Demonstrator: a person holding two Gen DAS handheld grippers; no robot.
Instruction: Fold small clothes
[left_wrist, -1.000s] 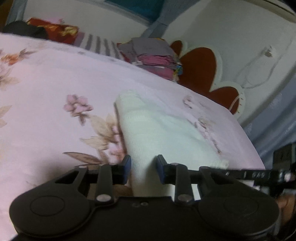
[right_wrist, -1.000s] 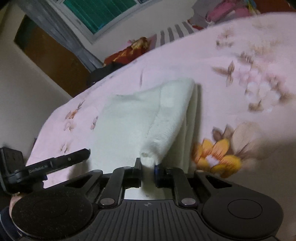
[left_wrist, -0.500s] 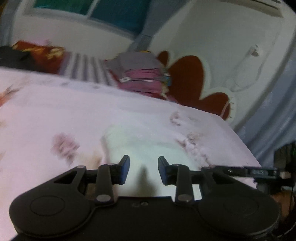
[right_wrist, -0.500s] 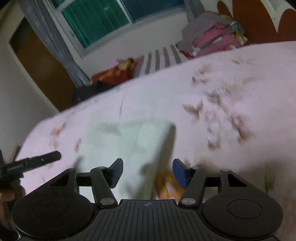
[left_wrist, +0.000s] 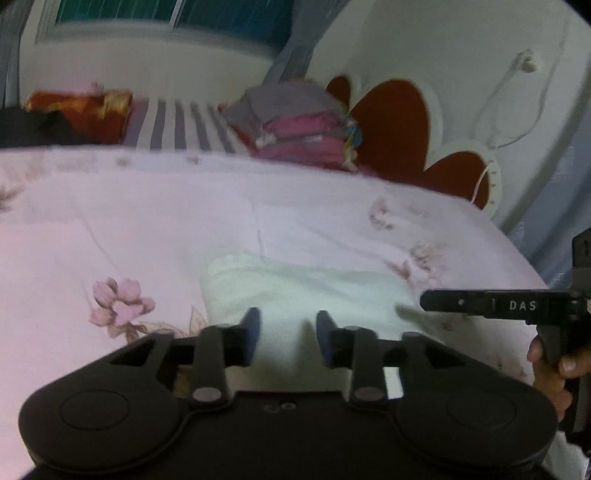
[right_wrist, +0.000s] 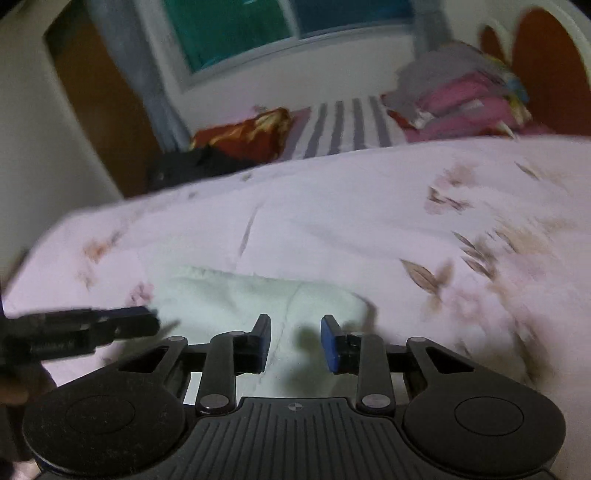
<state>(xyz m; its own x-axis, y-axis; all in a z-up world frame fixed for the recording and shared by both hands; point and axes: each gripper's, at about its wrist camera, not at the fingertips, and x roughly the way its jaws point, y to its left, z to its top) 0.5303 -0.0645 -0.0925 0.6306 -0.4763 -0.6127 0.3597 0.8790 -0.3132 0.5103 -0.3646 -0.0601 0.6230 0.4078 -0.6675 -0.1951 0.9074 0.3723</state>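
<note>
A small white fleecy garment (left_wrist: 295, 284) lies folded flat on the pink floral bedsheet (left_wrist: 147, 221). It also shows in the right wrist view (right_wrist: 236, 295). My left gripper (left_wrist: 287, 338) is open and empty, held just above the garment's near edge. My right gripper (right_wrist: 295, 343) is open and empty, over the garment's right part. The right gripper's finger reaches in from the right in the left wrist view (left_wrist: 498, 304). The left gripper reaches in from the left in the right wrist view (right_wrist: 85, 328).
A stack of folded pink and grey clothes (left_wrist: 303, 122) sits at the head of the bed by the red heart-shaped headboard (left_wrist: 399, 122). A striped pillow (left_wrist: 181, 125) and a red cushion (left_wrist: 81, 107) lie beneath the window (right_wrist: 288, 22). A white cable (left_wrist: 517, 92) hangs on the wall.
My right gripper let go of the raised garment corner and opened; the garment now lies flat. Both grippers have lifted and pulled back from it.
</note>
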